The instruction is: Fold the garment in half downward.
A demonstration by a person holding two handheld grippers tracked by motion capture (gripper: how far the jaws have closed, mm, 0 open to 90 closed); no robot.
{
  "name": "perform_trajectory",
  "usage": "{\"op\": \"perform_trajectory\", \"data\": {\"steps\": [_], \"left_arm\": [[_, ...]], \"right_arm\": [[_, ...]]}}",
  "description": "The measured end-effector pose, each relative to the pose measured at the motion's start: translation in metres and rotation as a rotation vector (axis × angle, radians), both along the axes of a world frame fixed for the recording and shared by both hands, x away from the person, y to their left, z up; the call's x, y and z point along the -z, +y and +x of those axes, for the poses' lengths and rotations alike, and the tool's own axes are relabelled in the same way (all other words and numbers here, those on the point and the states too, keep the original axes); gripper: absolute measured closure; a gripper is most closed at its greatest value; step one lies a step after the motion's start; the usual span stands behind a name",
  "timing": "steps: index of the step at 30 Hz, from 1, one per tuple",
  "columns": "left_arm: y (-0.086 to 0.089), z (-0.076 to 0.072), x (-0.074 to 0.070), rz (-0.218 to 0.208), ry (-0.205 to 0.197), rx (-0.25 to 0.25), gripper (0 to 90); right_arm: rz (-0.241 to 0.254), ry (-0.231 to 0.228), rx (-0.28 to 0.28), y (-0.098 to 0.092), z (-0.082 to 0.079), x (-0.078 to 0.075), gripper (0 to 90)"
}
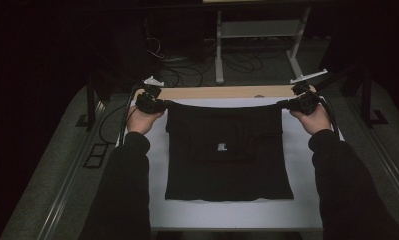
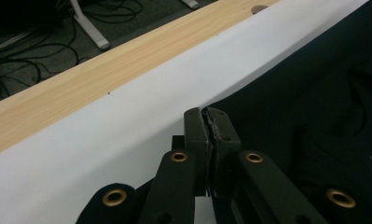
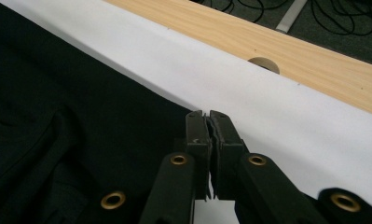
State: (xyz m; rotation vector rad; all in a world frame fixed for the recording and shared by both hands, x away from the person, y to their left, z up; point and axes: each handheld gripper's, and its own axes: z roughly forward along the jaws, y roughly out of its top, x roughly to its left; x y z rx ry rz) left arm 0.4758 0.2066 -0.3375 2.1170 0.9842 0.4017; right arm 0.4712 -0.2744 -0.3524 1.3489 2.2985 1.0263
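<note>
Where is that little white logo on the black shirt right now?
In the high view the white logo sits near the middle of the black shirt, which lies on the white table cover, between the person's two forearms.

My worktable (image 1: 237, 212), white-covered with a wooden far edge (image 1: 212, 92), stood on grey carpet (image 1: 47, 180); a white-legged desk (image 1: 259, 30) and cables (image 1: 187, 70) lay at twelve o'clock, dimly lit.

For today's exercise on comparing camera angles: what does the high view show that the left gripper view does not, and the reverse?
High view alone: the whole black garment outlined, both forearms, the right hand-held gripper at its far right corner. Left gripper view alone: the left hand-held gripper with jaws pinched shut on the fabric edge, brass rivets. Shared: white table cover, wooden table edge, the garment's small white logo.
</note>
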Motion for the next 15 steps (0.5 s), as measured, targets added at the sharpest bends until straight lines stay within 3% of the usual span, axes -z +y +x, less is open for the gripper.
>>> {"op": "perform_trajectory", "data": {"steps": [5, 15], "left_arm": [[0.001, 0.002, -0.001, -0.012, -0.001, -0.009, 86.6], [0.000, 0.007, 0.009, 0.009, 0.029, 0.008, 86.0]], "right_arm": [[0.010, -0.017, 0.003, -0.002, 0.004, 0.000, 85.6], [0.050, 0.022, 0.010, -0.003, 0.013, 0.012, 84.3]]}}
